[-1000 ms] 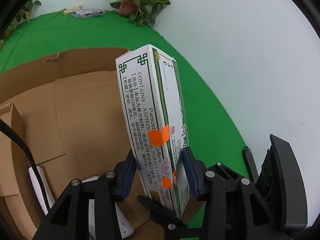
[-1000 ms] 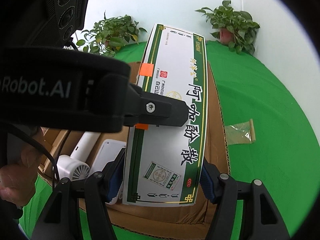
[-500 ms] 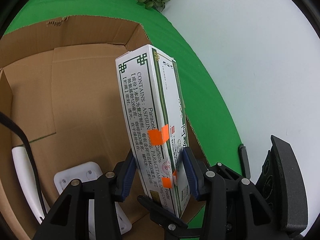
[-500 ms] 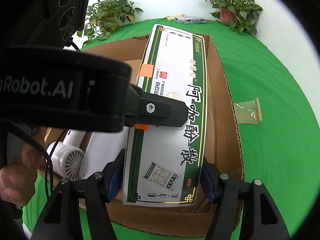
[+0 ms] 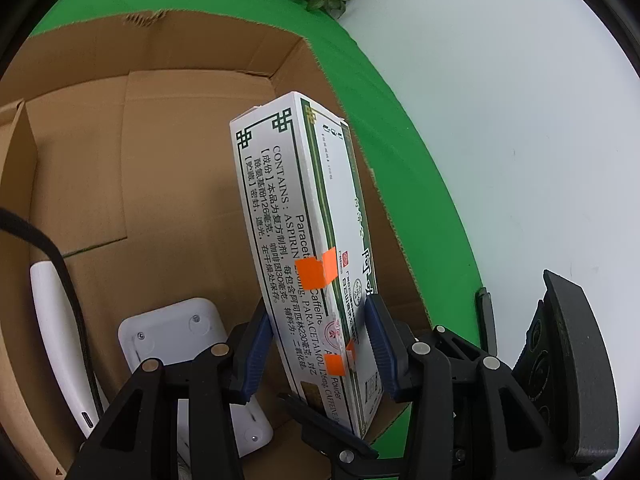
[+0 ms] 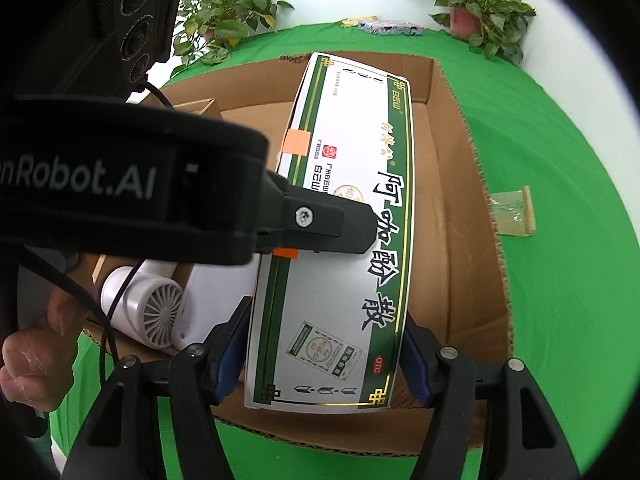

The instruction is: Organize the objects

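Both claws, left claw (image 5: 320, 344) and right claw (image 6: 324, 356), clamping medicine box (image 6: 348, 240), seemingly over cardboard carton (image 6: 472, 248)

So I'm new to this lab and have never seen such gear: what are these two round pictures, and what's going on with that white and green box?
There is no robot here. A person holds a hand-held gripper in each hand, and each carries a fisheye camera looking forward along its two fingers, hence the round pictures.

The left camera shows the left hand-held gripper clamped on the narrow sides of a white and green medicine box. The right camera shows the right hand-held gripper gripping the same box across its wide face; the big black shape on the left of that picture is the left tool, with the person's hand beneath it.

Both hold the box over an open cardboard carton on a green cloth. Inside lie a small white fan and a flat white device. Potted plants stand behind.
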`<state>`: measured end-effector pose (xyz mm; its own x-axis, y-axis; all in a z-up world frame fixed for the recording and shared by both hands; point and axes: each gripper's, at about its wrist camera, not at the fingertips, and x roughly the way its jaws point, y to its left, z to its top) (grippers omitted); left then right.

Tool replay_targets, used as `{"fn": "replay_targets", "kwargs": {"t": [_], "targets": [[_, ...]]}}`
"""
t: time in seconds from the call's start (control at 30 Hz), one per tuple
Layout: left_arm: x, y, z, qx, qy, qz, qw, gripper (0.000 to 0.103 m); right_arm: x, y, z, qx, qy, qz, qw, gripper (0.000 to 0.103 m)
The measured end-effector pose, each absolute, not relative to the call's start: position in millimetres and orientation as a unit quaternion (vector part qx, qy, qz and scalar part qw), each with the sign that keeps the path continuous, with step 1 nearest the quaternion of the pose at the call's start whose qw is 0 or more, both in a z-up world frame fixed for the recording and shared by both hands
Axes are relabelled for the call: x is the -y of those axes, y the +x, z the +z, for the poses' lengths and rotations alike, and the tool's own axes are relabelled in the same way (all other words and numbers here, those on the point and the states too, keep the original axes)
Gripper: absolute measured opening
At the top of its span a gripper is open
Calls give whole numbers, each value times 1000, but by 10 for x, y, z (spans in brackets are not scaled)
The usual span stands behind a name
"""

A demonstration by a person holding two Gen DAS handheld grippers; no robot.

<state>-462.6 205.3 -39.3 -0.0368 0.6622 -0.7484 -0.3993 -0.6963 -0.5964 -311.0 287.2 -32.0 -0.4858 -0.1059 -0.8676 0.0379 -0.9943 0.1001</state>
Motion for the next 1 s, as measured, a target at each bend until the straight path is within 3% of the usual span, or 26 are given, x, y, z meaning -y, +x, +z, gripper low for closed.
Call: {"fn": "replay_targets", "kwargs": {"t": [0.47,0.7,0.77,1.0], "targets": [[-1993,-4951,-784,131,-631,679,352,49,-2869,-3251,-556,60,558,-827,34,65],[-1923,-4912,-715,116,-631,689,337,55,-2842,-3232,-588,60,566,-821,31,66],[-1869,-4915,-670,121,-625,696,333,55,-2840,-3224,-590,69,566,-820,38,70],[-1623,-4698,-256,88,-567,757,312,55,-2813,-3135,-528,61,556,-828,38,71]]}}
